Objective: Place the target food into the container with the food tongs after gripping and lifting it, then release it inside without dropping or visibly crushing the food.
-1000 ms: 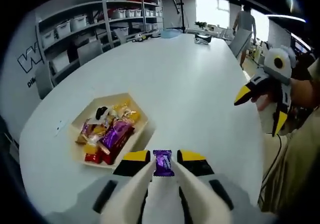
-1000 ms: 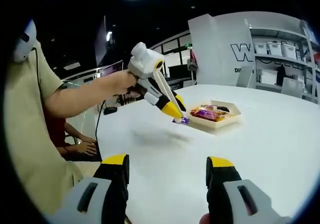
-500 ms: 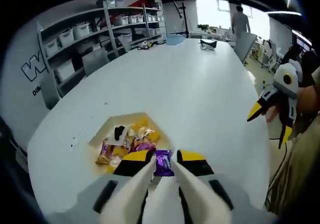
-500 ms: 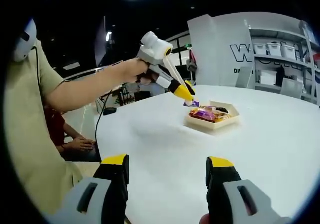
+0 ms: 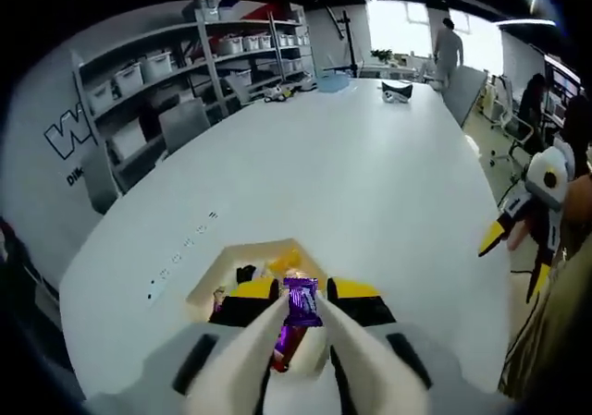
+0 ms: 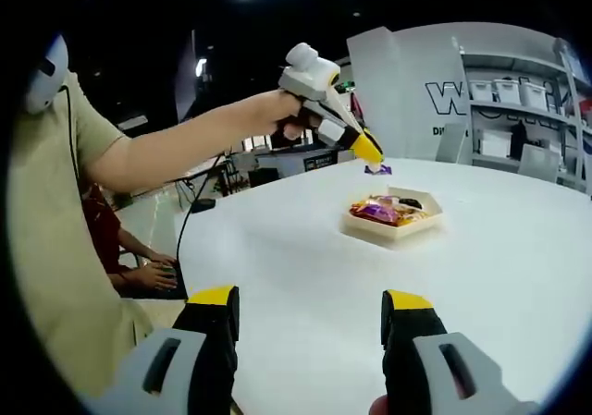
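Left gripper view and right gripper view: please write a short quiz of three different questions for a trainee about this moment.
1. True or false: the left tool holds a purple candy.
2. Where is that candy? A) lying on the table B) held in the air above the tray C) inside the tray
3. Fill in: the right tool's jaws are ____.

Key: 1 true; 2 B; 3 open, holding nothing.
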